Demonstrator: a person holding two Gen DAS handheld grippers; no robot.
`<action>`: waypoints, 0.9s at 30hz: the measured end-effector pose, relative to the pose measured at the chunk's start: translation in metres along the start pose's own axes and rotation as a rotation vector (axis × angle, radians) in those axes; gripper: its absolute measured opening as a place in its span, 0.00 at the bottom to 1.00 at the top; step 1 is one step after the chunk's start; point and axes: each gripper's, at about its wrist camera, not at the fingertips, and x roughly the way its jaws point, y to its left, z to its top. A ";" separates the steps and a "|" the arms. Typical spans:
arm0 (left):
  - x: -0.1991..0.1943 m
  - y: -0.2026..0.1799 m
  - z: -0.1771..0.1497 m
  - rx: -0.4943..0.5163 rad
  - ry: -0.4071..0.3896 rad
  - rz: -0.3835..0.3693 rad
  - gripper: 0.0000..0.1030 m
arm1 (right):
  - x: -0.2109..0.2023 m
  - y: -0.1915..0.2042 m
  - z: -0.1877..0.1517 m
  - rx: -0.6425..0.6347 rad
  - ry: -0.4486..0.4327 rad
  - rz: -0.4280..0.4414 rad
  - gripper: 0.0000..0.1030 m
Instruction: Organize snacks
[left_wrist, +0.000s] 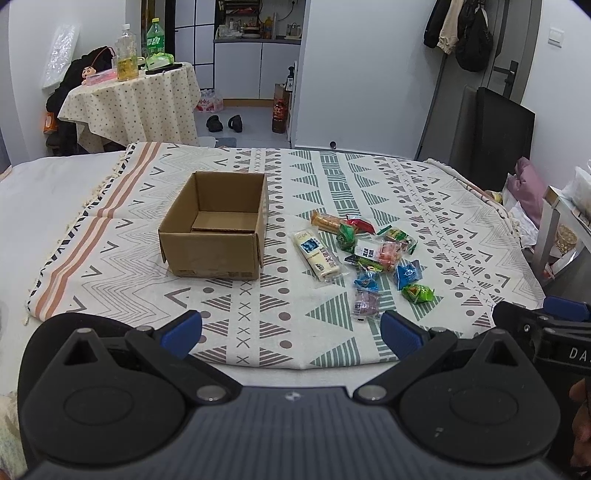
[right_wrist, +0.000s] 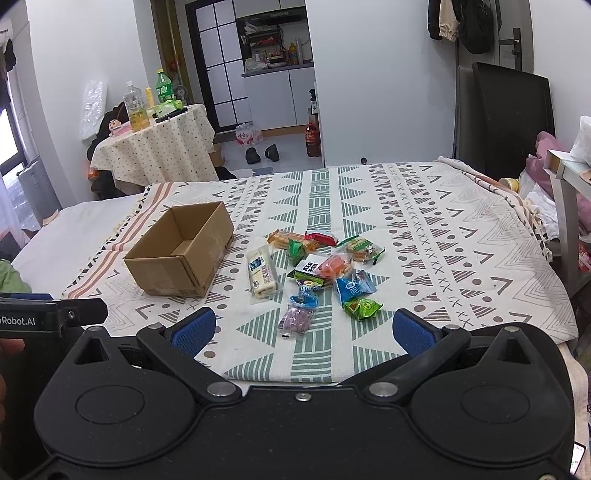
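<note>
Both grippers wide open, nothing held: left gripper (left_wrist: 291, 334), right gripper (right_wrist: 303, 330), at bed's near edge. Snacks (right_wrist: 325, 273) piled mid-cloth, just right of empty cardboard box (left_wrist: 218, 236). Risk: crinkly wrappers slip from pads; overlapping packs → double grab.

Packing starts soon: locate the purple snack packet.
The purple snack packet lies nearest the grippers, at the pile's front edge, just below a small blue packet, right of the cardboard box.
</note>
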 end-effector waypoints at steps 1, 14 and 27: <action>0.000 0.000 0.000 0.001 -0.001 -0.001 0.99 | 0.000 0.000 0.000 0.002 0.000 -0.002 1.00; -0.004 -0.001 0.000 -0.003 -0.001 -0.003 0.99 | 0.001 0.000 0.002 0.001 0.002 -0.009 1.00; 0.000 -0.002 0.002 -0.006 0.002 -0.003 0.99 | 0.004 -0.002 0.003 -0.002 0.001 -0.017 1.00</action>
